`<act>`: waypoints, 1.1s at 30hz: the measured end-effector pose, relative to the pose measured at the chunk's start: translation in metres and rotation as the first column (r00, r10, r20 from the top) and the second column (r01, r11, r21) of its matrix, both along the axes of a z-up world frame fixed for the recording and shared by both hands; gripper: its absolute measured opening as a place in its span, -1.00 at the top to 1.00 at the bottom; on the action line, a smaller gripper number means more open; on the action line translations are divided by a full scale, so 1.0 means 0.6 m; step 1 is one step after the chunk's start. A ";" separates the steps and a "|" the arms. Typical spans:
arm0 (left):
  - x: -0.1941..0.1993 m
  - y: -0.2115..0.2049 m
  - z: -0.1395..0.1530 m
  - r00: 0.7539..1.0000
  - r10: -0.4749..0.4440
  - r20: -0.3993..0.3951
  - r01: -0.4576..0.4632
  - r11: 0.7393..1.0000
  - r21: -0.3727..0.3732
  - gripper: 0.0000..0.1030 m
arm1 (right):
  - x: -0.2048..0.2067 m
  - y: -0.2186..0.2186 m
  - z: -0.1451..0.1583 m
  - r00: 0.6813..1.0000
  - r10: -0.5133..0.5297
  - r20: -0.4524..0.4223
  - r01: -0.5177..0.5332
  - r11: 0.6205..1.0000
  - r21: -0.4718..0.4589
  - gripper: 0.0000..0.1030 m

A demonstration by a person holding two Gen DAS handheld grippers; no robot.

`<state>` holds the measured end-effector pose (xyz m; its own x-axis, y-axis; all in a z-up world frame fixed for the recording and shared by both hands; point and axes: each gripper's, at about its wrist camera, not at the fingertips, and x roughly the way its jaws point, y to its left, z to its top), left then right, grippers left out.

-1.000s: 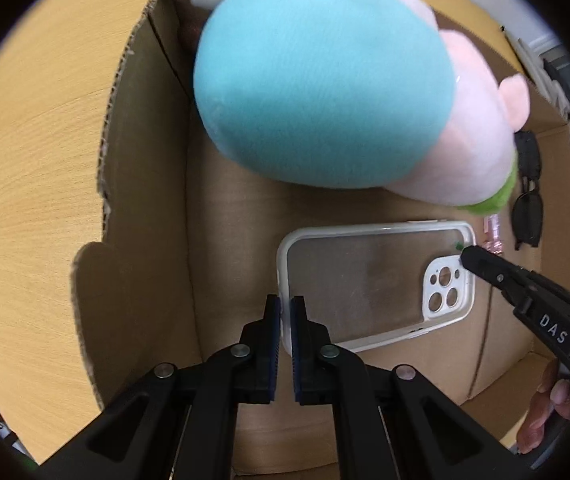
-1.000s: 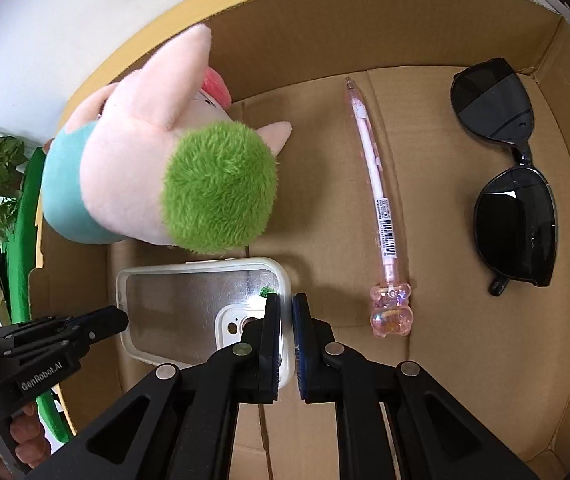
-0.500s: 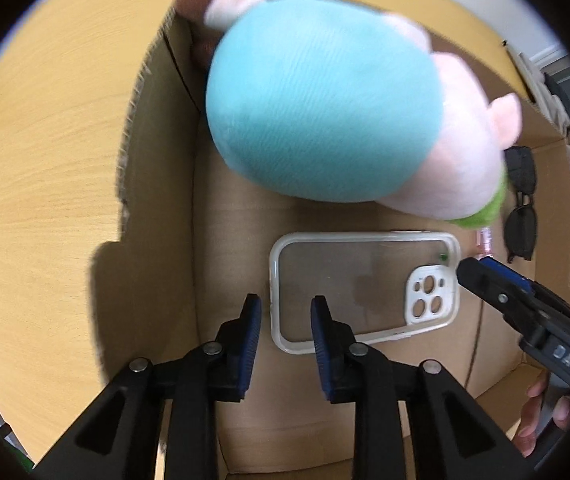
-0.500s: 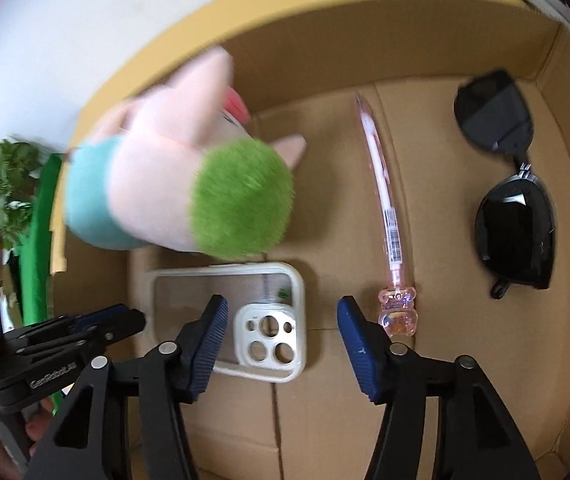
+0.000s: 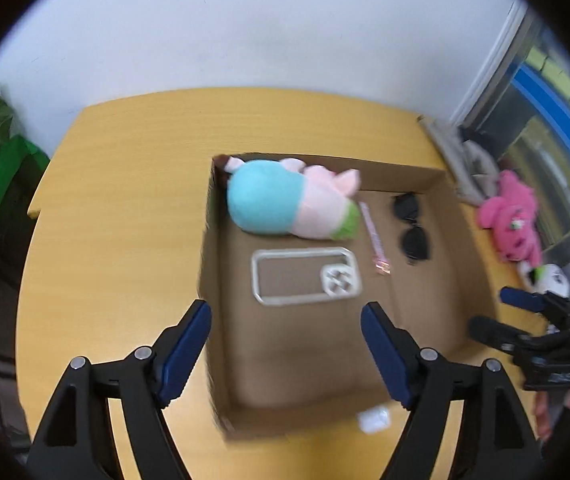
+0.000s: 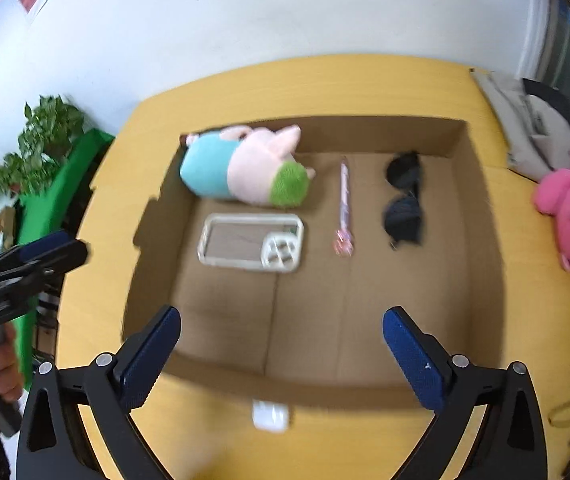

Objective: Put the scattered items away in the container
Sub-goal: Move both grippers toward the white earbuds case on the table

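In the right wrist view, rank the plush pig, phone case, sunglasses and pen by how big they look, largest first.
1. Plush pig, clearly the largest.
2. Phone case.
3. Sunglasses.
4. Pen: about as long as the sunglasses but far thinner, so least area.
All four lie on the box floor at similar depth, so nearness barely skews this.

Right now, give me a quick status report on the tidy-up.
Left gripper and right gripper open, empty, above the cardboard box. Phone case flat inside. Small white item outside on table. Nothing blocking.
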<state>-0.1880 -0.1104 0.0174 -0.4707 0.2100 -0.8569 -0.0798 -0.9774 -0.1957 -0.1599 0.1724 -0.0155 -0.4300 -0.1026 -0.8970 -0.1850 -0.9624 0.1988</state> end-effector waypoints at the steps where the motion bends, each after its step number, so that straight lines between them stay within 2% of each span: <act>1: 0.019 0.011 0.005 1.000 0.011 -0.001 -0.011 1.000 0.007 -0.51 | 0.012 -0.005 0.004 1.000 -0.003 0.009 0.003 1.000 0.019 -0.99; 5: 0.101 0.021 0.020 1.000 0.026 -0.003 -0.026 0.999 0.025 -0.51 | 0.064 -0.012 0.019 1.000 0.000 0.022 -0.001 0.998 0.070 -0.99; 9: 0.146 0.041 0.024 1.000 0.019 0.002 -0.019 0.999 0.048 -0.51 | 0.093 -0.023 0.033 1.000 0.025 0.017 -0.027 0.994 0.107 -0.99; 14: 0.163 0.050 0.019 1.000 0.011 0.018 -0.013 0.996 0.092 -0.51 | 0.119 -0.025 0.041 0.999 0.026 0.023 -0.029 0.993 0.115 -0.99; 18: 0.158 0.052 0.000 0.999 0.014 0.050 -0.020 0.994 0.106 -0.51 | 0.132 -0.022 0.023 0.999 0.023 0.046 -0.028 0.995 0.096 -0.99; 24: 0.147 0.065 -0.075 0.987 -0.028 0.160 0.003 0.988 0.157 -0.51 | 0.155 -0.028 -0.050 0.998 0.029 0.058 -0.031 0.999 0.032 -0.99; 30: 0.127 0.106 -0.200 0.946 -0.133 0.295 0.065 0.971 0.228 -0.51 | 0.184 -0.051 -0.161 0.999 0.037 0.029 -0.035 0.998 -0.046 -0.99; 33: 0.117 0.123 -0.248 0.928 -0.165 0.335 0.075 0.961 0.266 -0.51 | 0.193 -0.065 -0.212 0.999 0.036 0.032 -0.034 0.998 -0.060 -0.99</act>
